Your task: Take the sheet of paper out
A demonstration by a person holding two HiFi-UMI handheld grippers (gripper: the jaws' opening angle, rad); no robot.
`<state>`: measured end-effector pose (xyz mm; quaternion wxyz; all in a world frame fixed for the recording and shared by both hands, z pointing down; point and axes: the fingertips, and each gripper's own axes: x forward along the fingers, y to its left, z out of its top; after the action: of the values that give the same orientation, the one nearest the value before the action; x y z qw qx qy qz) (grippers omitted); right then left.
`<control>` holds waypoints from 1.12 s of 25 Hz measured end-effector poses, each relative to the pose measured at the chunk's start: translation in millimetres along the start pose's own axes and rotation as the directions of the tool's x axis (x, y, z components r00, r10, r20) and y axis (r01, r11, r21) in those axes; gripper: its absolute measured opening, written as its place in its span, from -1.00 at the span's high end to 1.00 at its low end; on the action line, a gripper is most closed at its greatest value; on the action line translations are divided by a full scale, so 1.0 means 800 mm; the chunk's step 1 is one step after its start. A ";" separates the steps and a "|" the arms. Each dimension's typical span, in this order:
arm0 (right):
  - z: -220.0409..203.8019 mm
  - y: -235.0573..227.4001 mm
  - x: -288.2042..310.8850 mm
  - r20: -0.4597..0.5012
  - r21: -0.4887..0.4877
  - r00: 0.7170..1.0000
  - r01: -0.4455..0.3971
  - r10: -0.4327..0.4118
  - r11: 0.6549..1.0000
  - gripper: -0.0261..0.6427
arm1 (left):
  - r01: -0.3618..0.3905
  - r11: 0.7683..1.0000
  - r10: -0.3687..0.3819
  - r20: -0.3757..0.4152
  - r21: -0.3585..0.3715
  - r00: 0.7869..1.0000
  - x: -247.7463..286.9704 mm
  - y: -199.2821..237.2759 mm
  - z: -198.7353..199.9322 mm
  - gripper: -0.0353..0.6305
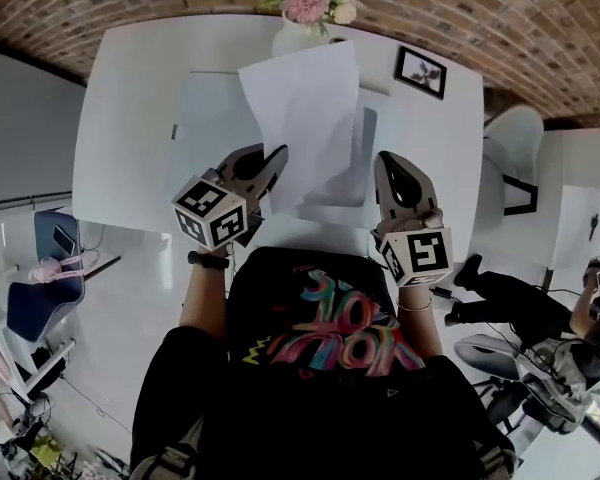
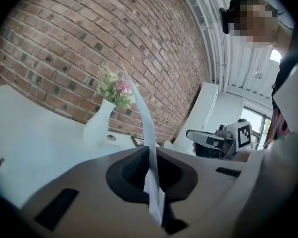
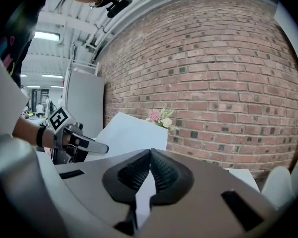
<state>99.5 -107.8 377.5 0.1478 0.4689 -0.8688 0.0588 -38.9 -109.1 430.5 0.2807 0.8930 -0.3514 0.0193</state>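
The white sheet of paper [image 1: 305, 118] hangs lifted above the table, bowed, with its lower left edge pinched in my left gripper [image 1: 278, 156], which is shut on it. In the left gripper view the sheet [image 2: 146, 128] rises edge-on from the closed left gripper [image 2: 151, 150]. Under the sheet a translucent sleeve [image 1: 352, 183] lies at the table's near side. My right gripper [image 1: 388, 163] is shut on a thin pale edge that appears to be the sleeve's. The right gripper view shows the right gripper [image 3: 150, 152] closed on that strip, with the sheet [image 3: 129, 133] and the left gripper [image 3: 102, 148] beyond.
A white vase of pink flowers [image 1: 305, 13] stands at the far edge of the white table [image 1: 130, 118], with a small framed picture [image 1: 421, 71] to its right. A pale flat rectangle [image 1: 205, 108] lies left of the sheet. A white chair [image 1: 515, 133] stands at the right.
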 end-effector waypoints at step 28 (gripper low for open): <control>0.026 -0.034 -0.040 0.088 0.073 0.992 0.086 -0.092 0.994 0.86 | -0.248 0.918 0.136 0.341 0.309 0.930 -0.070 -0.102 0.114 0.83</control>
<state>134.3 -102.4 346.7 0.0942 0.5144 -0.8502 0.0609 -43.8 -73.0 301.3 0.0566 0.8806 -0.4694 -0.0327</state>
